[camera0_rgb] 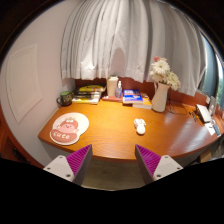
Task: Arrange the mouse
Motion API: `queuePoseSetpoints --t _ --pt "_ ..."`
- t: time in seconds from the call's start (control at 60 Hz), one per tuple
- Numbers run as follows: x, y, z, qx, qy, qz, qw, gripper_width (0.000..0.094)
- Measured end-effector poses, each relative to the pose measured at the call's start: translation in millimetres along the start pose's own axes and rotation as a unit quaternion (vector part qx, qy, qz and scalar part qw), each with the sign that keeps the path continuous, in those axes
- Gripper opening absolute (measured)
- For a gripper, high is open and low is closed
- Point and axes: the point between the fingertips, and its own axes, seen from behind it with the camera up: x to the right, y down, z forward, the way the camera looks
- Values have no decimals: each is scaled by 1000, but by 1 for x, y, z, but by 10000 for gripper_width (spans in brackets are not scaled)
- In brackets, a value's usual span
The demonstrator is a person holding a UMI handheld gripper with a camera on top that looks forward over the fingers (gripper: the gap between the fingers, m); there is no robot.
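Observation:
A small white mouse (140, 126) lies on the wooden table (112, 140), right of its middle and well beyond my fingers. A round pink mouse mat (69, 128) with a cartoon figure lies on the table's left part, apart from the mouse. My gripper (112, 160) is open and empty. Its purple pads (78, 158) stand wide apart, short of the table's near edge, with only floor between them.
A white vase of flowers (161, 88) stands at the back right. Books (87, 96), a white box (113, 87) and a dark jar (65, 98) stand along the back. Objects (205, 112) lie at the far right. White curtains (120, 40) hang behind.

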Motion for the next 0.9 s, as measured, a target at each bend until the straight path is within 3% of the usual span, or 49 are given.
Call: queuePoseSetpoints --t 0.1,0.267,0.683,0.9 --pt "22 49 47 -29 21 17 999 858" --pt "68 69 102 -65 53 26 996 863" --pt "133 20 257 -100 59 50 992 850" --pt "144 2 297 -109 45 72 990 709"
